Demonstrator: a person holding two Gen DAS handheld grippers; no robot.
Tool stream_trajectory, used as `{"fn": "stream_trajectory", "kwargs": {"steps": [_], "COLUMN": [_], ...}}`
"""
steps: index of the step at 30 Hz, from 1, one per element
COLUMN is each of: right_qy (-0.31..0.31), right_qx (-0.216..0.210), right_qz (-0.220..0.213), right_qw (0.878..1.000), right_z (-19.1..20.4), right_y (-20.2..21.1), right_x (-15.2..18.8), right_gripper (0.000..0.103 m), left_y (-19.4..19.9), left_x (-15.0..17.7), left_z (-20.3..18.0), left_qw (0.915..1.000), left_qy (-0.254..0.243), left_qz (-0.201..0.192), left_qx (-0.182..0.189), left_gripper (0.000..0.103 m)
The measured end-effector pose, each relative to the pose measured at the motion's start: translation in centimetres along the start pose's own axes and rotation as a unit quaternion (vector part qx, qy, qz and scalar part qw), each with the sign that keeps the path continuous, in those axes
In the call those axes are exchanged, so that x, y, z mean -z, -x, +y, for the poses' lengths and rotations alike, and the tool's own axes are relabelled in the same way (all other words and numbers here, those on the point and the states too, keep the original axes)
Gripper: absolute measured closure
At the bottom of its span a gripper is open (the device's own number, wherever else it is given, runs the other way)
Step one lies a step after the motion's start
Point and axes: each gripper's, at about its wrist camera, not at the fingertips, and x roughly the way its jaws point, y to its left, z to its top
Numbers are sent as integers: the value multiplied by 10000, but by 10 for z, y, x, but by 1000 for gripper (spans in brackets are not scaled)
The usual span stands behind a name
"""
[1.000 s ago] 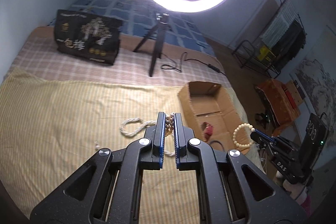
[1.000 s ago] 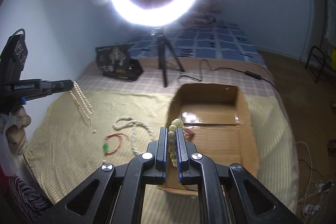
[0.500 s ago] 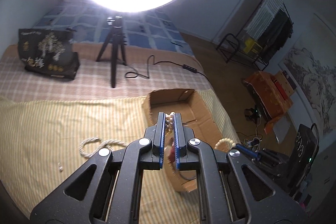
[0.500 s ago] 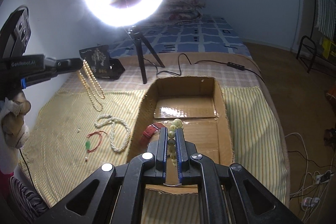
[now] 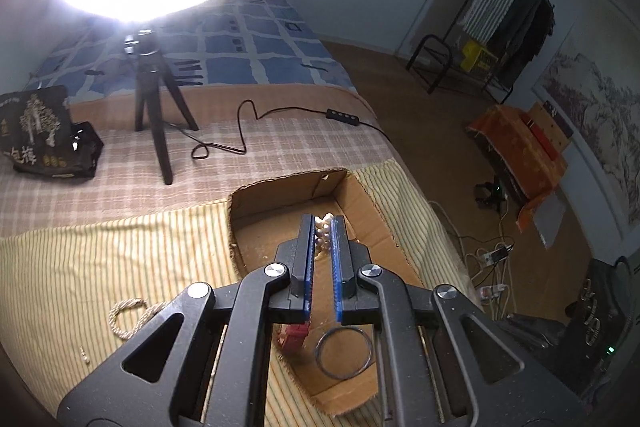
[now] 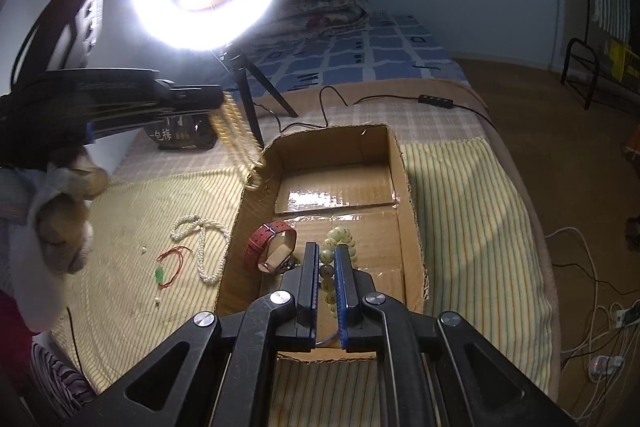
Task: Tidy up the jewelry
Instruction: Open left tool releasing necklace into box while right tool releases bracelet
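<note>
My left gripper [image 5: 323,223] is shut on a pearl necklace [image 5: 323,231] and holds it over the open cardboard box [image 5: 372,205]. From the right wrist view the necklace [image 6: 236,135] hangs blurred at the box's left wall [image 6: 244,211]. My right gripper [image 6: 328,251] is shut on a pale green bead bracelet [image 6: 340,237] low inside the box. A red-strap watch [image 6: 272,247] and a dark ring [image 5: 343,351] lie in the box. A white bead necklace [image 6: 200,247] and a red cord with a green charm [image 6: 170,265] lie on the striped cloth.
A ring light on a tripod [image 6: 244,75] stands behind the box, its cable [image 5: 240,131] trailing right. A black bag [image 5: 38,135] sits at the back left. The bed edge drops to the floor on the right, with cables [image 6: 592,331] there.
My left gripper has carried the pearl necklace right, to the box. My right gripper has lowered the green bracelet into the box.
</note>
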Motion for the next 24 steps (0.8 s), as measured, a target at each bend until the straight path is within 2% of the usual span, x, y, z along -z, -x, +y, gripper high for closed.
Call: {"fn": "stream_trajectory", "kwargs": {"steps": [8, 9, 10, 11, 13, 14, 15, 16, 18, 21, 24], "right_qy": [58, 75, 84, 88, 77, 79, 89, 107, 177, 227, 193], "right_qx": [-64, -46, -34, -12, 27, 15, 34, 71, 201, 345, 398], "right_qz": [46, 29, 4, -22, -37, -39, -53, -86, -173, -208, -260], "right_qw": [10000, 10000, 10000, 10000, 10000, 10000, 9999, 9999, 9995, 9989, 9987], "right_z": [1, 1, 1, 1, 0, 0, 1, 2, 5, 8, 10], "right_y": [-4, -4, -3, -2, -1, 0, 0, 0, 2, 3, 5], "right_x": [2, 2, 2, 2, 2, 2, 2, 3, 3, 2, 1], "right_gripper": [95, 88, 74, 67, 53, 48, 35, 22, 11, 2, 0], "left_y": [-24, -25, -24, -25, -26, -25, -24, -22, -21, -19, -16], "left_x": [3, 4, 4, 4, 3, 3, 4, 4, 5, 7, 9], "left_z": [-9, -10, -10, -9, -8, -7, -7, -7, -7, -5, -3], "left_qw": [9997, 9998, 9998, 9998, 9997, 9997, 9998, 9997, 9995, 9993, 9991], "left_qy": [-53, -49, -43, -41, -23, -18, -33, -58, -112, -130, -143], "left_qz": [223, 204, 176, 179, 201, 185, 142, 104, 105, 126, 129], "left_qx": [-39, -65, -96, -126, -152, -139, -152, -220, -289, -324, -383], "left_gripper": [98, 98, 98, 97, 77, 57, 50, 49, 45, 35, 34]}}
